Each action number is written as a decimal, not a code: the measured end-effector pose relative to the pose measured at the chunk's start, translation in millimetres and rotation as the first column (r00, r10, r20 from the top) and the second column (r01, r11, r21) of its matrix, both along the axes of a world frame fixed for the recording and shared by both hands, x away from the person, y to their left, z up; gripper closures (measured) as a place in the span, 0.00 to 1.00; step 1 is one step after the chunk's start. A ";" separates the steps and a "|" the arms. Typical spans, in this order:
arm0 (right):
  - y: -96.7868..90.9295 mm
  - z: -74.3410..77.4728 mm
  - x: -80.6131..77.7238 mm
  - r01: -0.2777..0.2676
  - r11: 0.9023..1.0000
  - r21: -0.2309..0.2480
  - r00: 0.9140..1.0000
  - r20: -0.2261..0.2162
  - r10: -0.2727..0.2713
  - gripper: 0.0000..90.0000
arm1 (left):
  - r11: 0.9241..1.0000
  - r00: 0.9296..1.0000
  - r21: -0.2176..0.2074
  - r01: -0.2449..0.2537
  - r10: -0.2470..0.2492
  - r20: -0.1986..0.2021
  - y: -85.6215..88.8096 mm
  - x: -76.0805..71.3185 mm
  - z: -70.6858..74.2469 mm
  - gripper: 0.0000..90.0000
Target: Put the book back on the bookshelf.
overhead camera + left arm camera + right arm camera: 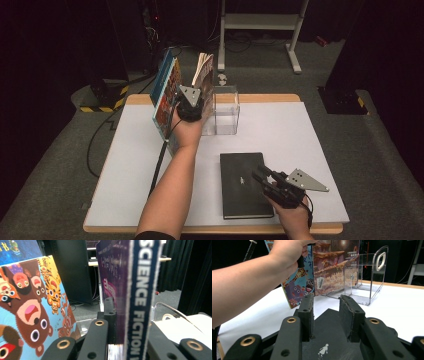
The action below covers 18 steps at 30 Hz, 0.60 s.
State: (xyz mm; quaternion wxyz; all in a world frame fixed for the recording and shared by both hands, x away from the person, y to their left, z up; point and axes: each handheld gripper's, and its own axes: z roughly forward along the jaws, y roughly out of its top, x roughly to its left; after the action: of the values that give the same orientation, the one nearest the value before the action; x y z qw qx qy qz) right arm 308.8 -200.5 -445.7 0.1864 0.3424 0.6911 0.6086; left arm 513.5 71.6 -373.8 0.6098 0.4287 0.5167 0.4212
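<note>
High view: your left gripper (191, 102) clamps the paperback (204, 75) upright beside the clear holder (226, 111); it could knock the leaning picture book (165, 97)

Left gripper view: jaws pinch the spine

Right gripper view: your right gripper (327, 312) gapes, unclenched, over the black book (329, 340), risking a nudge

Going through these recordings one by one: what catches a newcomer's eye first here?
The left gripper clamps an upright science fiction paperback at the table's far side, between a bright cartoon-animal picture book and a clear acrylic stand. Near the front edge, the right gripper rests over a flat black book.
</note>
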 end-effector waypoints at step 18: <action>0.9 -0.9 -0.6 -0.005 1.000 -0.003 1.000 0.001 0.005 0.71 | 1.000 1.000 0.002 -0.029 0.029 -0.001 4.7 0.4 -10.2 0.93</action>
State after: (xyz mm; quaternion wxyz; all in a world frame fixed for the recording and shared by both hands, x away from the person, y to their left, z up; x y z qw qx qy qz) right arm 308.2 -199.6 -446.6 0.1858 0.3404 0.6927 0.6081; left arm 514.0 76.3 -384.0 0.6029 0.4220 0.5227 0.4304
